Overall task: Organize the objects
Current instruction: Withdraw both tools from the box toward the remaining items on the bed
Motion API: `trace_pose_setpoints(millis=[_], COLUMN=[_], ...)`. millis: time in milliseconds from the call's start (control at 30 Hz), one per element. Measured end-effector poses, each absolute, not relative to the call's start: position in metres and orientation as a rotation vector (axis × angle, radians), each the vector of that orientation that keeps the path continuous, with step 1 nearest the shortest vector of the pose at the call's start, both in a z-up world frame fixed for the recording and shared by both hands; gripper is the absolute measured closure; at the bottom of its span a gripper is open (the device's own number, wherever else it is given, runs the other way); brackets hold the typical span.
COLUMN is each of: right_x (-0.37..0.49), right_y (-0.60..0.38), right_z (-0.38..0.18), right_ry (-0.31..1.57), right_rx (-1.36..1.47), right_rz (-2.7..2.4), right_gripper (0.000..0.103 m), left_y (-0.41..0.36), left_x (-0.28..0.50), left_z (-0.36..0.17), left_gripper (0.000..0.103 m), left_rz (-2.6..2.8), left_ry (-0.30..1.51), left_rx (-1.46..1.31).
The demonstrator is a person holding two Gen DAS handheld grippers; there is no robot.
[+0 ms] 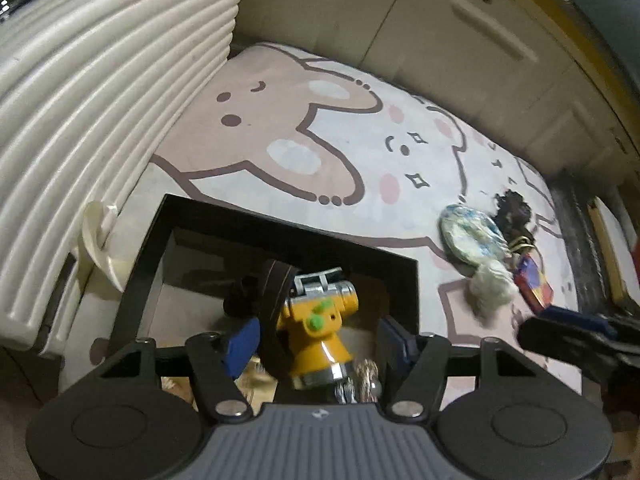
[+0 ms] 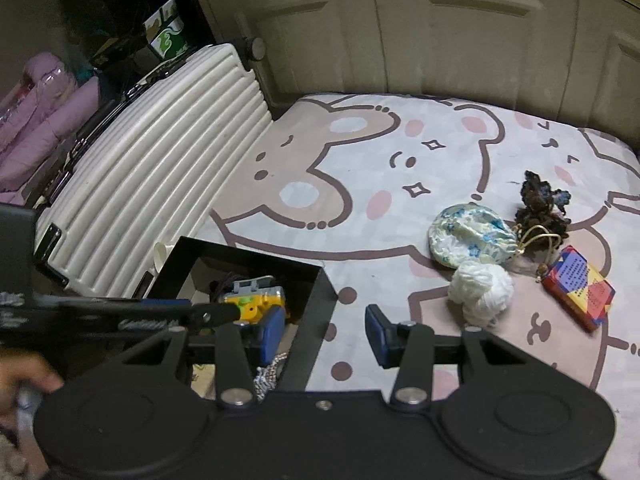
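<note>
Left wrist view
- Left gripper: hangs over the open black rectangular box; its blue-padded fingers stand spread on either side of a yellow and chrome toy with green knobs, with a gap showing on each side, so the pads do not press it.
- Toy: inside the box, tilted, beside a dark round piece I cannot identify.
- Box: on the near left part of the pale cartoon-bear play mat, against the white ribbed hard-shell suitcase.
- Right edge of the mat: a blue-and-white floral fabric pouch, a white yarn ball, a dark crocheted piece and a red box with coloured print lie close together.

Right wrist view
- Right gripper: fingers spread with nothing between them, over the mat just right of the black box.
- Box contents: the yellow toy, with a silver bead chain at the near edge.
- Right side of the mat: pouch, yarn ball, crocheted piece and red box, the yarn ball touching the pouch.
- Far edge: cream cabinet doors.
</note>
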State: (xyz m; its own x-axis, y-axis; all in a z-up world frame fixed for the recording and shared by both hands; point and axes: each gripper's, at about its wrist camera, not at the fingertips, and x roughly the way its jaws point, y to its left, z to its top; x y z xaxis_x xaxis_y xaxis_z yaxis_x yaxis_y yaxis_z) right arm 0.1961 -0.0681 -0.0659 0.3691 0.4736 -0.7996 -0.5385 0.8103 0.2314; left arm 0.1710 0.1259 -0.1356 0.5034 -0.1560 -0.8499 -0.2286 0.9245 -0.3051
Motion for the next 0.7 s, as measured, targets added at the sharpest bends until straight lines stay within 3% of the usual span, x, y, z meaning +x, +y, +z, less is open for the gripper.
trace_pose_setpoints(millis=[267, 700], right_x=[0.211, 0.225], right_y=[-0.088, -0.097], right_z=[-0.075, -0.084], right_ry=[1.021, 1.039], right_rx=[-0.047, -0.022], right_rz=[0.631, 0.622], right_gripper=[0.057, 0.057], left_y=[0.112, 0.092], left_x=[0.196, 0.205], left_z=[-0.164, -0.167], left_gripper=[0.031, 0.037], left_rz=[0.066, -0.054], left_ry=[1.109, 1.023], left_rx=[-0.278, -0.174])
